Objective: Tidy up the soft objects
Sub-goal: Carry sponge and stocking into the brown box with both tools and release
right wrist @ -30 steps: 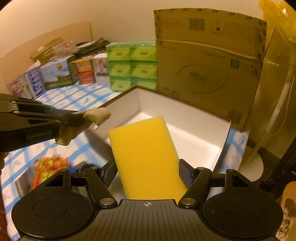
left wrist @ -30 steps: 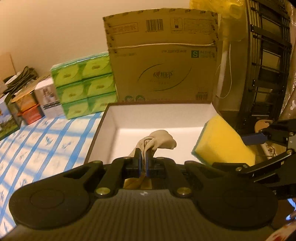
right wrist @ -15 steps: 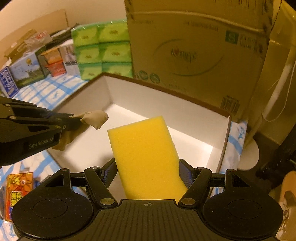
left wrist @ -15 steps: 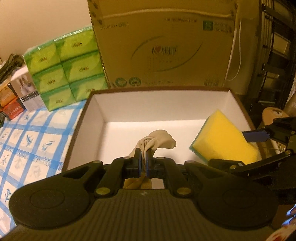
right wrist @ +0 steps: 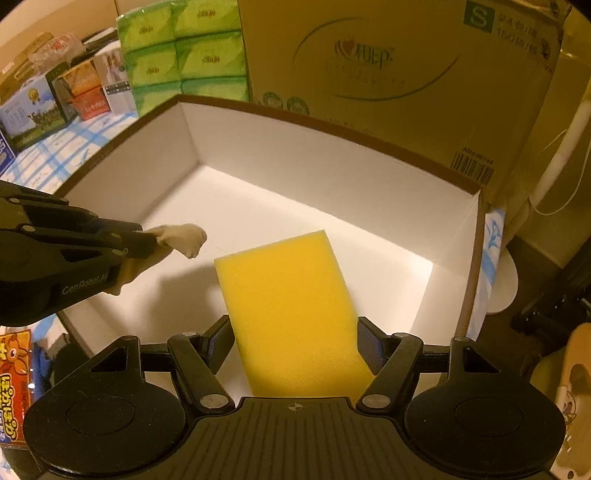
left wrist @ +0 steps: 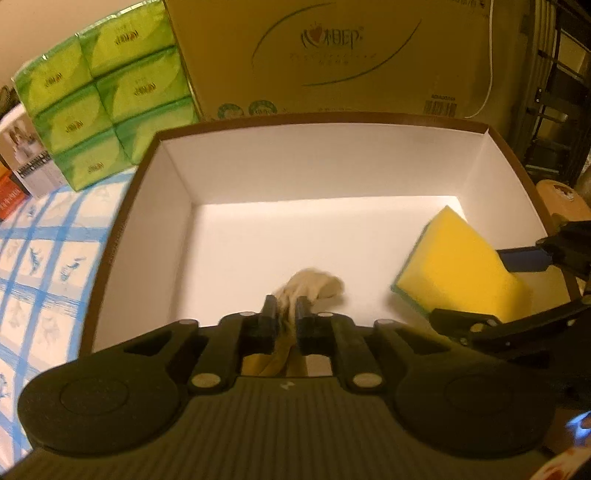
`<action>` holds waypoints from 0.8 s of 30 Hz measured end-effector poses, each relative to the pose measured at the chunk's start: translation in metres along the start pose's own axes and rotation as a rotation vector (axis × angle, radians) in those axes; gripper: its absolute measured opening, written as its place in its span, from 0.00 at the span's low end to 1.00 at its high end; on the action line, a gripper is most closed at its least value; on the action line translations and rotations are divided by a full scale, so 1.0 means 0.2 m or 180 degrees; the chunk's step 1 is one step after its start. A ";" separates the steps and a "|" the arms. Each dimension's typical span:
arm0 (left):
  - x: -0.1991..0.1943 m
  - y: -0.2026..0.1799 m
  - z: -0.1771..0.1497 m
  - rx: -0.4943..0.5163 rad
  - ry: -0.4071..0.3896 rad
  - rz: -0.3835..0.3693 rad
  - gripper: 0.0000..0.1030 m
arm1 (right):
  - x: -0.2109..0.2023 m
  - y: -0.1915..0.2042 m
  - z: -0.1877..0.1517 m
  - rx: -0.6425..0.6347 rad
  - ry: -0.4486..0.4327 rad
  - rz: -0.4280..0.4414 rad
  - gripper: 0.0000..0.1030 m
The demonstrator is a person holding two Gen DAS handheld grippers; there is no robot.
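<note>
While our left gripper (left wrist: 286,306) pinches the beige sock (left wrist: 314,286) and our right gripper (right wrist: 295,339) squeezes the yellow sponge (right wrist: 291,314) above the white box (right wrist: 332,155), we should next spread both jaws.

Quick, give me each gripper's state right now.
Left gripper: closed on the beige cloth.
Right gripper: closed on the yellow sponge.

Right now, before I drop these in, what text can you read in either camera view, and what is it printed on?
"GenRobot.AI": side of the left tool, seen from the right wrist.
"S": green square on the big cardboard carton.
"24" and "150" with unreadable characters: beside that square.
Red brand logo on the carton front: characters not legible.
Barcode number: blurred.
Green tissue packs, small boxes, orange packet: print too small or blurred.
</note>
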State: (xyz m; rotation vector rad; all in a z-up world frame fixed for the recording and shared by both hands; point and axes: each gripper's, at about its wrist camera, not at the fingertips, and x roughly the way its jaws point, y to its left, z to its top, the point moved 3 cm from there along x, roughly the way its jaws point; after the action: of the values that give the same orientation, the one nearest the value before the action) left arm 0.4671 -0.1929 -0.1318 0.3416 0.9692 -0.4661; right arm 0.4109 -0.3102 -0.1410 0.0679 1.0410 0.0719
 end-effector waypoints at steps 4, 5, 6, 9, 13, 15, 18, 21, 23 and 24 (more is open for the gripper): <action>0.01 0.00 0.01 0.0010 -0.0025 0.0110 0.53 | 0.03 0.01 0.01 -0.0080 -0.0043 -0.0185 0.78; 0.01 0.00 0.01 0.0027 -0.0032 0.0120 0.53 | 0.03 0.00 0.01 -0.0086 -0.0058 -0.0232 0.79; 0.01 0.00 0.01 0.0032 -0.0045 0.0112 0.53 | 0.02 0.00 0.01 -0.0089 -0.0080 -0.0221 0.80; 0.00 0.00 0.01 0.0020 -0.0045 0.0092 0.53 | 0.02 0.00 0.01 -0.0060 -0.0067 -0.0152 0.81; -0.02 0.02 0.01 -0.0014 -0.0040 0.0101 0.53 | 0.00 0.00 0.00 -0.0054 -0.0089 -0.0163 0.81; -0.03 0.03 0.01 -0.0038 -0.0037 0.0086 0.53 | -0.01 0.00 0.00 -0.0028 -0.0106 -0.0147 0.81; -0.04 0.03 0.01 -0.0037 -0.0037 0.0084 0.53 | -0.02 0.00 0.01 -0.0007 -0.0126 -0.0138 0.81; -0.08 0.03 0.01 -0.0040 -0.0060 0.0088 0.53 | -0.05 0.00 0.01 0.0002 -0.0145 -0.0130 0.81; -0.10 0.04 0.00 -0.0050 -0.0076 0.0072 0.55 | -0.07 0.00 0.00 0.0021 -0.0179 -0.0122 0.81; -0.12 0.04 0.00 -0.0052 -0.0089 0.0076 0.56 | -0.08 0.00 0.00 0.0026 -0.0194 -0.0119 0.81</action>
State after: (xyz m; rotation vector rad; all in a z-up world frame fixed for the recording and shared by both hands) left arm 0.4595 -0.1814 -0.1113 0.3307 0.9403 -0.4400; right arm 0.4024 -0.3122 -0.1265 0.0577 0.9812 0.0315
